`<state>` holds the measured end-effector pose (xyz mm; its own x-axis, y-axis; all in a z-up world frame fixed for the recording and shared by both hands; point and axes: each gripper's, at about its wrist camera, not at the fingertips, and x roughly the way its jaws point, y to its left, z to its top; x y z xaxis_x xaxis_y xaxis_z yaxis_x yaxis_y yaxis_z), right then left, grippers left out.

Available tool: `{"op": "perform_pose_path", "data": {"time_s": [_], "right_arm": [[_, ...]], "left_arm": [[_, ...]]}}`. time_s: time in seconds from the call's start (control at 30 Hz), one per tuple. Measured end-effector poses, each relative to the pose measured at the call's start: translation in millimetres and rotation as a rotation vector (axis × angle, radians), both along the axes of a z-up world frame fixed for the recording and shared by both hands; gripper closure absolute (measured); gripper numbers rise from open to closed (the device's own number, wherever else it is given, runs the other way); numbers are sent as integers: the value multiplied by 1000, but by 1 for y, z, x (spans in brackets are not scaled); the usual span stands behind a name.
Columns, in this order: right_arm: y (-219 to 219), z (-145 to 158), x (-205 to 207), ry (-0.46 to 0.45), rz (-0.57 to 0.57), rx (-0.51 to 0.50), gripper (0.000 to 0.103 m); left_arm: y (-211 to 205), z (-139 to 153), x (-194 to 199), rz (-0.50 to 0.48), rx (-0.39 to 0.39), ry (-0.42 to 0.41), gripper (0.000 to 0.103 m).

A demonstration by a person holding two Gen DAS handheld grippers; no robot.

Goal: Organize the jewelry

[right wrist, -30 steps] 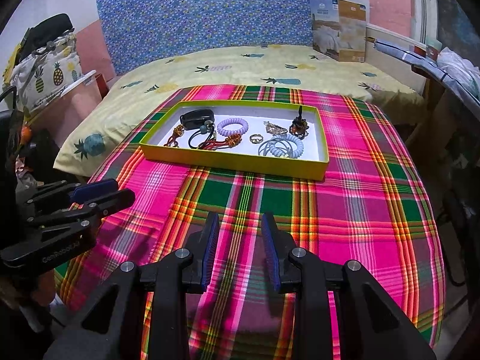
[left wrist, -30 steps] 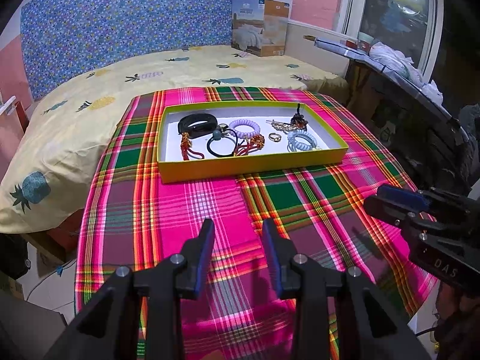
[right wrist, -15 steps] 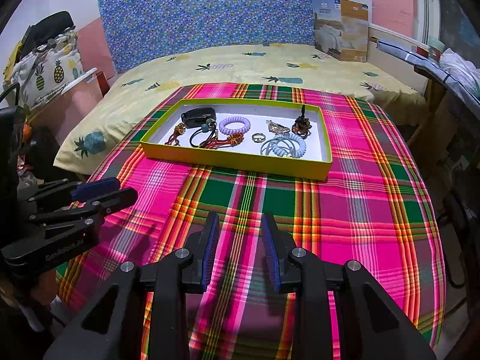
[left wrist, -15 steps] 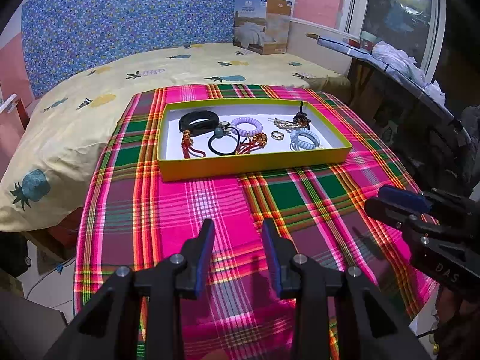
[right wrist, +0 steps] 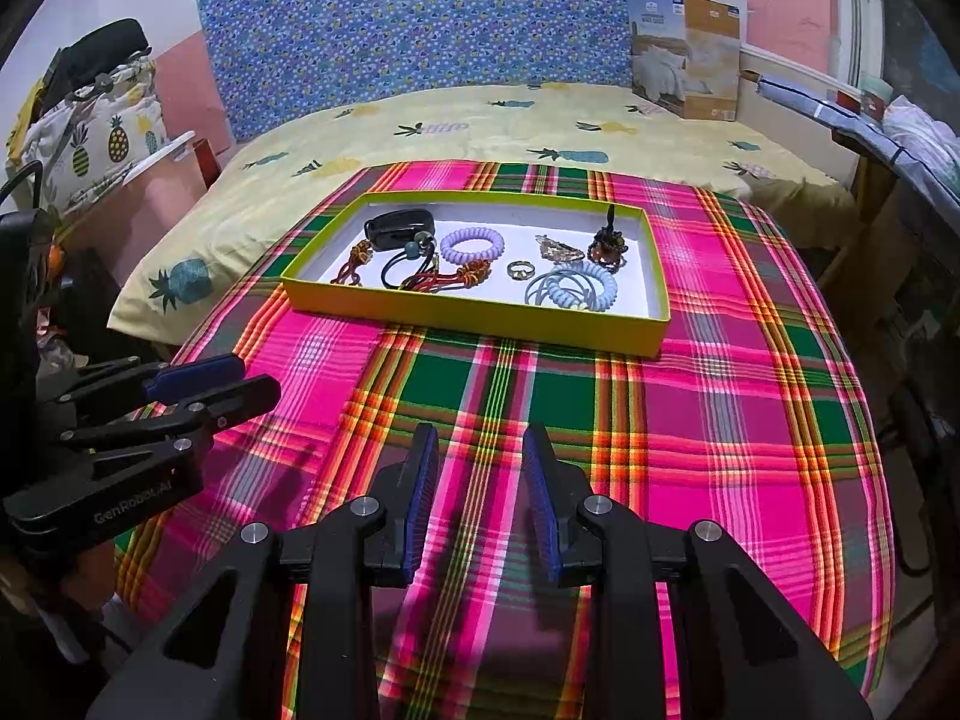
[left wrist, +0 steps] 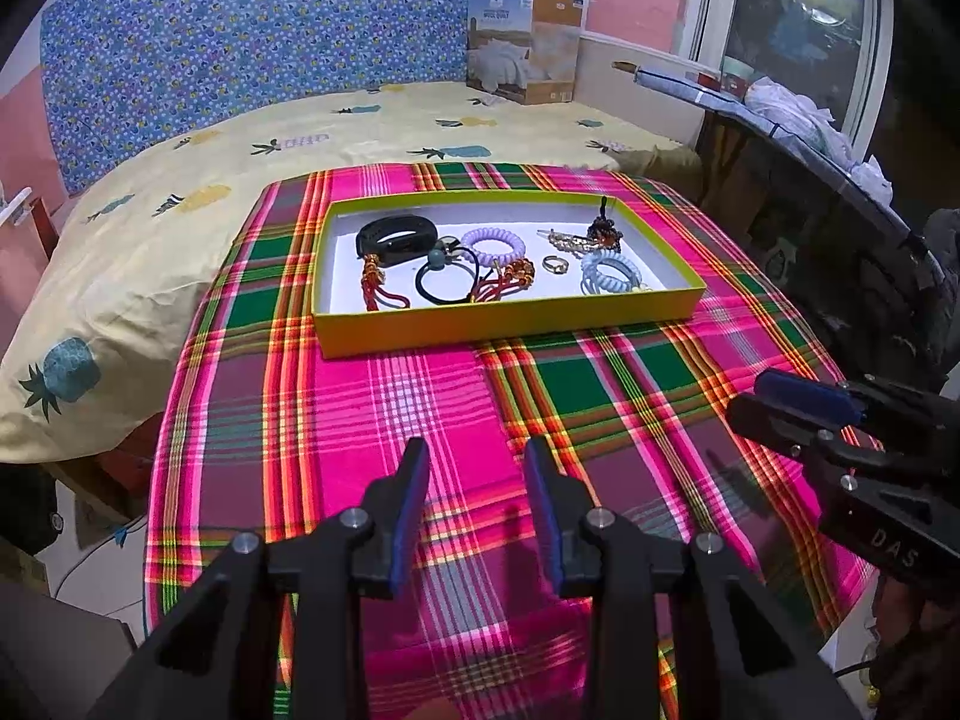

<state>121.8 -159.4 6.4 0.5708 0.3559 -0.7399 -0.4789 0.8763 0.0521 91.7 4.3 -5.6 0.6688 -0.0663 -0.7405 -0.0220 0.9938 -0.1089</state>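
Observation:
A yellow-green tray (left wrist: 504,324) (right wrist: 480,318) sits on a plaid cloth at the far side. It holds a black band (left wrist: 393,238), a purple coil tie (left wrist: 493,242) (right wrist: 472,243), a blue coil tie (left wrist: 609,273) (right wrist: 576,291), a gold ring (left wrist: 555,264) (right wrist: 519,269), a black elastic (left wrist: 447,288), red cords (left wrist: 375,288) and a hair clip (left wrist: 603,228). My left gripper (left wrist: 477,456) is open and empty above the cloth, well short of the tray. My right gripper (right wrist: 480,441) is open and empty, also short of the tray.
The plaid cloth (left wrist: 420,408) covers a small table against a bed with a pineapple sheet (left wrist: 210,180). A boxed quilt (left wrist: 525,45) stands at the back. A dark ledge with clutter (left wrist: 840,192) runs along the right.
Both grippers have drawn back and lifted slightly; the tray sits a little further up in both views. The jaws have stayed open.

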Motion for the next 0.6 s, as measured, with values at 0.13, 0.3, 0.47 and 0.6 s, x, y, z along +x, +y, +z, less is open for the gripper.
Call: {"op": "perform_pose_path", "data": {"time_s": [0.13,0.3,0.47,0.6], "right_arm": [[0,0,1,1,0,0,73],[0,0,1,1,0,0,73],[0,0,1,0,1,0,73],[-1,0,1,1,1,0,73]], "left_arm": [[0,0,0,0,-1,0,69],[0,0,0,0,1,0,69],[0,0,0,0,2,0,69],[-1,0,0,-1,2,0,69]]}}
